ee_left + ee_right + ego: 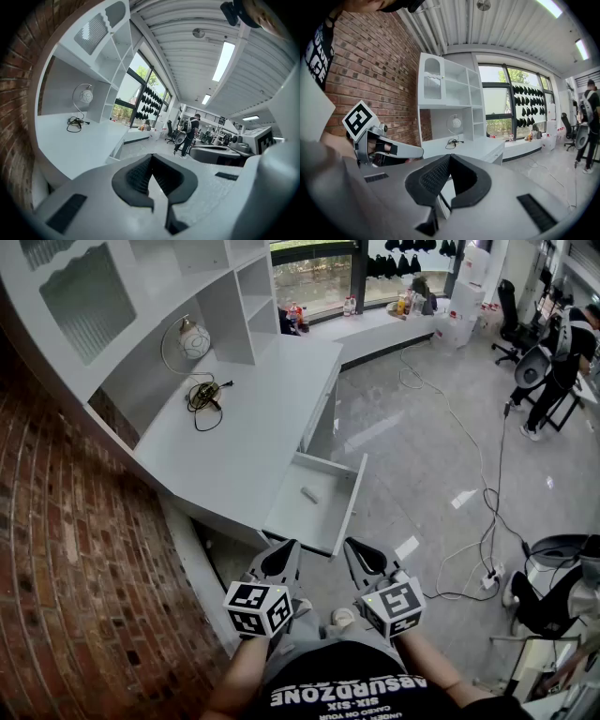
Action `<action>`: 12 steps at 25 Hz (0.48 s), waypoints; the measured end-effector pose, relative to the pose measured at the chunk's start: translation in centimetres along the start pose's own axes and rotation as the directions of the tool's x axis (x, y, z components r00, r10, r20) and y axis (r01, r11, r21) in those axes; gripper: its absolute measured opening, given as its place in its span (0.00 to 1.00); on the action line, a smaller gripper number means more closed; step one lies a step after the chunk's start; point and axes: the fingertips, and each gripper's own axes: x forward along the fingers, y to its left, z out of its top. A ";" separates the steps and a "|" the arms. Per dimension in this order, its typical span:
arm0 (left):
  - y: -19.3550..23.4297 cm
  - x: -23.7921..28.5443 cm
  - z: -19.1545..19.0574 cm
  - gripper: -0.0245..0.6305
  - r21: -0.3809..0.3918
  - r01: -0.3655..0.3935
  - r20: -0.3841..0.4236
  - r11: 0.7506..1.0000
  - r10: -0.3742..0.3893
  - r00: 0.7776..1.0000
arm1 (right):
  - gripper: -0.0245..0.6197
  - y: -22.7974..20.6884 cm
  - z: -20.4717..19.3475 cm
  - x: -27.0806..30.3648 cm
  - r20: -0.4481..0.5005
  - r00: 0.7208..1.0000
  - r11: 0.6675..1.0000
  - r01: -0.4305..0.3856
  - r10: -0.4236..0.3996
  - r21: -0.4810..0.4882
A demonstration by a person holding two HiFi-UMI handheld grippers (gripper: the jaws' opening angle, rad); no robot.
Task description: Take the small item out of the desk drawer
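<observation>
Head view. I hold the left tongs [284, 557] and the right tongs [362, 559] side by side, low and close to my body, pointing at the white bench [246, 432]. The drawer [351, 504] stands pulled out from the bench front, just beyond the tips of both tongs. The small item [308, 494], a pale short piece, lies on the drawer floor near its middle, touched by neither tongs. A globe lamp [193, 337] and a coiled cable [205, 395] sit at the back of the bench, well apart from the drawer. A brick wall [66, 549] runs along my left.

Left gripper view. The left tongs are narrow, pads pressed together, with nothing between them.

Right gripper view. The right tongs are likewise narrow, pads meeting at the tip, and empty; the left tongs show beside them.
</observation>
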 end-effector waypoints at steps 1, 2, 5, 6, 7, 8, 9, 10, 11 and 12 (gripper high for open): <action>0.0 0.1 0.0 0.05 0.000 -0.001 -0.001 1.000 0.001 1.000 | 0.04 0.0 -0.1 0.1 -0.003 1.000 1.000 -0.002 0.002 -0.001; 0.1 0.2 0.0 0.05 0.001 -0.001 -0.001 1.000 0.001 1.000 | 0.04 0.0 -0.2 0.2 -0.005 1.000 1.000 -0.003 0.003 -0.001; 0.7 0.5 0.2 0.05 0.002 0.001 -0.003 1.000 -0.001 1.000 | 0.04 0.2 -0.4 0.9 -0.012 1.000 1.000 -0.007 0.007 -0.001; 1.0 0.5 0.3 0.05 0.002 0.004 -0.006 1.000 -0.004 1.000 | 0.04 0.3 -0.4 1.3 -0.014 1.000 1.000 -0.008 0.008 0.003; 1.3 0.5 0.4 0.05 0.004 0.008 -0.009 1.000 -0.008 1.000 | 0.04 0.4 -0.5 1.7 -0.017 1.000 1.000 -0.006 0.006 0.007; 1.7 0.5 0.4 0.04 0.005 0.014 -0.013 1.000 -0.014 1.000 | 0.04 0.5 -0.7 2.1 -0.022 1.000 1.000 -0.001 0.001 0.011; 2.2 0.6 0.5 0.05 0.008 0.020 -0.018 1.000 -0.019 1.000 | 0.04 0.5 -0.8 2.5 -0.026 1.000 1.000 0.007 -0.007 0.015; 2.6 0.7 0.5 0.05 0.010 0.026 -0.023 1.000 -0.025 0.999 | 0.04 0.6 -1.0 2.9 -0.031 0.999 1.000 0.017 -0.016 0.019; 3.1 0.8 0.5 0.05 0.011 0.032 -0.030 0.999 -0.031 0.999 | 0.04 0.6 -1.1 3.3 -0.034 0.999 0.999 0.026 -0.025 0.022; 3.5 0.9 0.5 0.05 0.013 0.037 -0.036 0.999 -0.037 0.999 | 0.04 0.7 -1.2 3.6 -0.036 0.999 0.999 0.035 -0.034 0.024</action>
